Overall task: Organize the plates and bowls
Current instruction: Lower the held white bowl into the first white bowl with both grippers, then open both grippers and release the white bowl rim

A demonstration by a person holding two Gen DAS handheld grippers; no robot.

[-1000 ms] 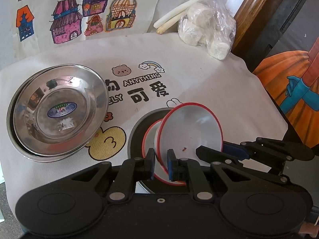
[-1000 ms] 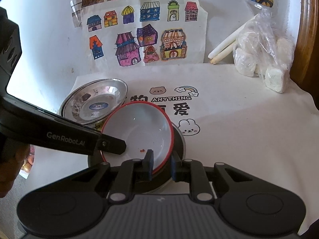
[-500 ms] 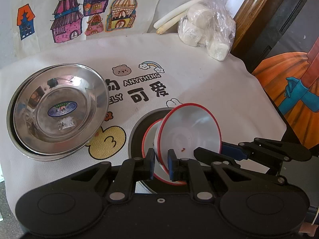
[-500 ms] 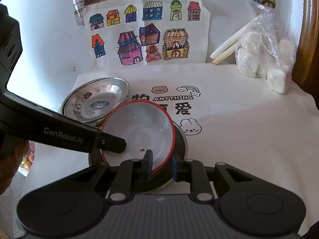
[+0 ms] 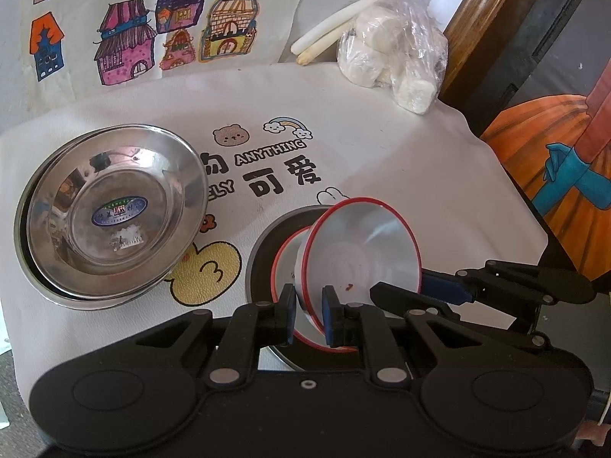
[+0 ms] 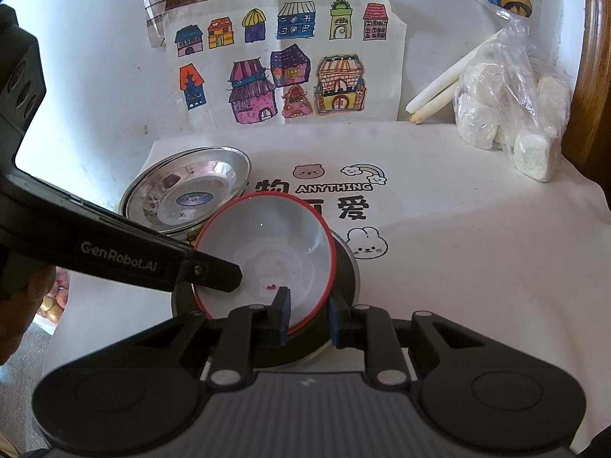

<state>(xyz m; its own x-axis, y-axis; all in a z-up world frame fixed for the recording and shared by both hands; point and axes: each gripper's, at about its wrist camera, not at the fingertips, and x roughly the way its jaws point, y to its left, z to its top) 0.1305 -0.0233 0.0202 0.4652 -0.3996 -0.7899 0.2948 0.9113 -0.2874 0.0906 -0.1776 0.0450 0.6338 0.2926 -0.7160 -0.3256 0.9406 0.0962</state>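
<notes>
A white bowl with a red rim [image 5: 362, 252] [image 6: 267, 240] is tilted above a second red-rimmed bowl [image 5: 286, 259], which lies in a dark grey plate [image 5: 263, 252] [image 6: 347, 267]. My left gripper [image 5: 308, 315] is shut on the tilted bowl's near rim. In the right wrist view one of its fingers [image 6: 225, 276] reaches in over the bowl's left rim. My right gripper [image 6: 307, 318] is shut on another part of the same rim, and its fingertip [image 5: 382, 290] shows at the bowl's right. Stacked steel plates [image 5: 110, 210] [image 6: 187, 187] sit to the left.
A printed white cloth [image 5: 382, 160] covers the table, whose right edge drops off near a wooden post [image 5: 481, 15]. A plastic bag of white lumps [image 5: 393, 57] and white sticks [image 5: 343, 23] lie at the back right. House drawings [image 6: 282, 72] hang on the wall. A hand [image 6: 23, 305] shows at left.
</notes>
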